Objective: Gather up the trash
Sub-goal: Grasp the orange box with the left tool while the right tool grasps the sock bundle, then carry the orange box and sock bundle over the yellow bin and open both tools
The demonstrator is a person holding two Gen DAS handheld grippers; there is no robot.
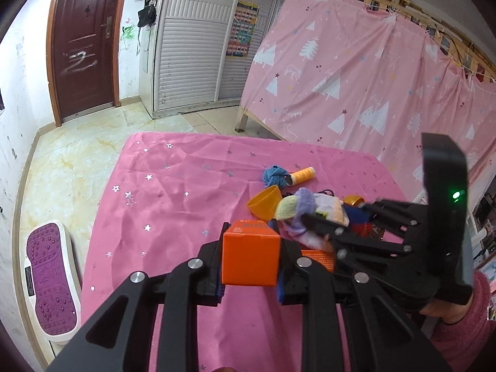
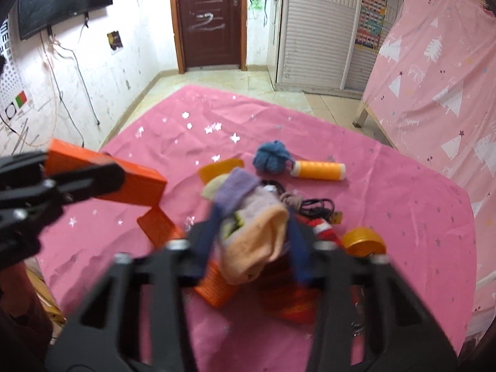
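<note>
Pink star-printed cloth [image 1: 173,192] covers the work surface at frame centre; pale marble-pattern floor tiles [image 1: 77,142] lie beyond it. A dark red door [image 1: 83,40] stands upper left, white slatted wardrobe doors [image 1: 198,46] beside it, and a pink tree-print curtain [image 1: 356,71] fills the upper right; a word resembling "Happy" shows on it. The left gripper [image 1: 249,259], lower centre, is clamped on an orange box [image 1: 249,254]; its print is illegible. The right gripper [image 2: 252,241], blurred, is closed on a pastel sock [image 2: 257,232] above the trash pile. An orange thread spool [image 2: 319,170] and blue cloth ball [image 2: 272,156] lie touching behind.
</note>
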